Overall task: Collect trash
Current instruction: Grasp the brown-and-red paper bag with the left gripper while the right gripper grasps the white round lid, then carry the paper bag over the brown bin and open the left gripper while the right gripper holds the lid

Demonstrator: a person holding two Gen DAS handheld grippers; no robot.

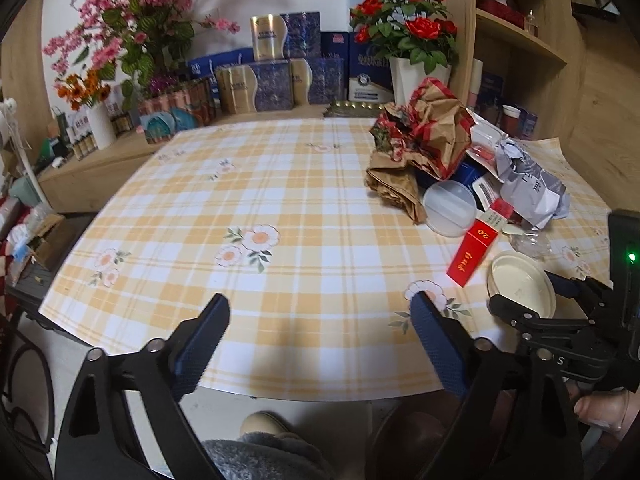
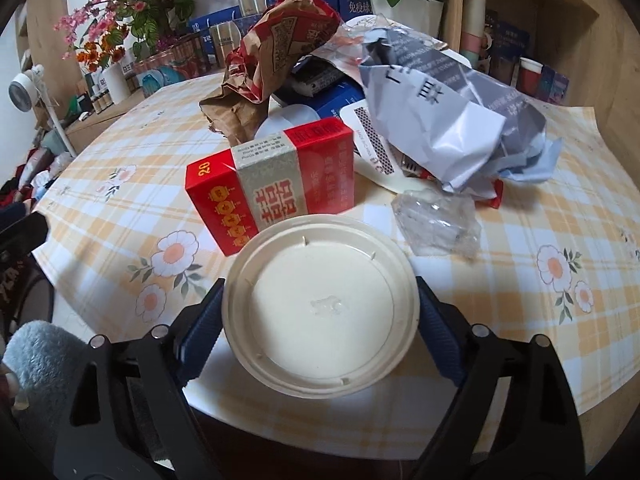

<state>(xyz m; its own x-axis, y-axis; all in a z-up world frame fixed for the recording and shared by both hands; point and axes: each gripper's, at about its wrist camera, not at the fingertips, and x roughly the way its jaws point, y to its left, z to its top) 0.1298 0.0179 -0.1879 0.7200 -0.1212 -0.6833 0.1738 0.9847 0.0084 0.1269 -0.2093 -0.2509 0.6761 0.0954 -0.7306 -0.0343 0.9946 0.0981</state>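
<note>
Blue-padded fingers [image 2: 202, 332] of the right gripper [image 2: 320, 320] are seen on either side of a cream plastic lid [image 2: 324, 312] lying at the near edge of the table [image 2: 540, 320]; the pads sit just beside its rim, and whether they press on it cannot be told. The left gripper [image 1: 320, 340] is held spread wide over bare checked tablecloth [image 1: 240, 200], with nothing between its jaws. Just beyond the lid, a red cigarette pack [image 2: 272, 184] is found, with crumpled clear plastic wrap [image 2: 438, 224] to its right. Farther back, a translucent round lid [image 1: 450, 208], a crumpled grey mailing bag [image 2: 440, 112] and a crushed brown-and-red paper bag [image 2: 272, 56] are piled together. Behind the table, boxes [image 1: 272, 84] and potted red roses [image 1: 408, 20] are ranged against the wall.
</note>
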